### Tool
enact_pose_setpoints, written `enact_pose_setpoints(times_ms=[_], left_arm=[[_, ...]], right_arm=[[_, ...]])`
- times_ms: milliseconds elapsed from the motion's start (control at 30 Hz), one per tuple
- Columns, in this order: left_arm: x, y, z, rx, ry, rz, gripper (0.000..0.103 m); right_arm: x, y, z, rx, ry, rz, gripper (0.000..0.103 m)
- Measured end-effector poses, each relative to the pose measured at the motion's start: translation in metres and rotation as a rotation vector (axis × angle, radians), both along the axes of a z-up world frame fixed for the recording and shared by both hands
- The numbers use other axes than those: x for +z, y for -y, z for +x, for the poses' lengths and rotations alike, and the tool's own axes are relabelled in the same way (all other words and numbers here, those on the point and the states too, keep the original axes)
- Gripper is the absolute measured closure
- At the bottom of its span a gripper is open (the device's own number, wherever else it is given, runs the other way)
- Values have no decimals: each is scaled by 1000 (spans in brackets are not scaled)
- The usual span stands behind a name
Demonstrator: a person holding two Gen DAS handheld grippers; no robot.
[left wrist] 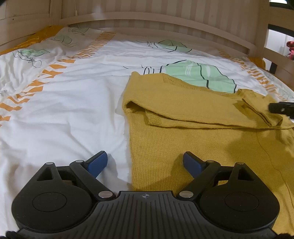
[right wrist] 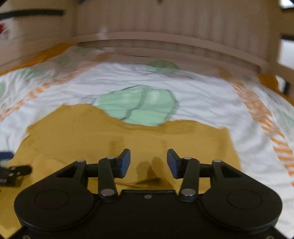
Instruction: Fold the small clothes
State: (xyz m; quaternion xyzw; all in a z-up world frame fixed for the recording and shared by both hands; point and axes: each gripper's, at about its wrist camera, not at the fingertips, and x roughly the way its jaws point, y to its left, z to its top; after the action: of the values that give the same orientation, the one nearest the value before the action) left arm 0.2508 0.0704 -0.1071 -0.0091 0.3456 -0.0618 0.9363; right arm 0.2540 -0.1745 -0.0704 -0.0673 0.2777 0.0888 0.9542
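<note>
leftward, bare bedsheet [left wrist: 73,110] spreads beyond the sweater [left wrist: 183,143] edge.

You are working over a bed [left wrist: 60,114] with a pale wooden slatted headboard [left wrist: 165,16] at 12 o'clock. A white duvet cover [left wrist: 64,103] printed with green leaves and orange zigzag bands covers the bed. A mustard knitted sweater [left wrist: 183,139] lies flat on it from centre toward 4 o'clock, one sleeve [left wrist: 193,112] folded across its body. The right wrist view is blurred.
</note>
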Motion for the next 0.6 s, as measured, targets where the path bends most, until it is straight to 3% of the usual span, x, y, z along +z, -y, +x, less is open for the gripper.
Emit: enact_pose_setpoints(times_ms=[133,167,200,433,600], left_arm=[[0,0,0,0,0,-1,13],[0,0,0,0,1,-1,13],[0,0,0,-1,1,-1,13],[0,-1,0,-1,3,-3,13],[0,-1,0,-1,3,-3,12]], right_arm=[[-13,-18,10,44,-38,-51,55],[-15,-17,13,41,-46,-53,69],[-17,-14,16,41,-59,-40,93],[-3,35,17,-69,-56,106,95],[3,74,24,-180,-56,125,95]])
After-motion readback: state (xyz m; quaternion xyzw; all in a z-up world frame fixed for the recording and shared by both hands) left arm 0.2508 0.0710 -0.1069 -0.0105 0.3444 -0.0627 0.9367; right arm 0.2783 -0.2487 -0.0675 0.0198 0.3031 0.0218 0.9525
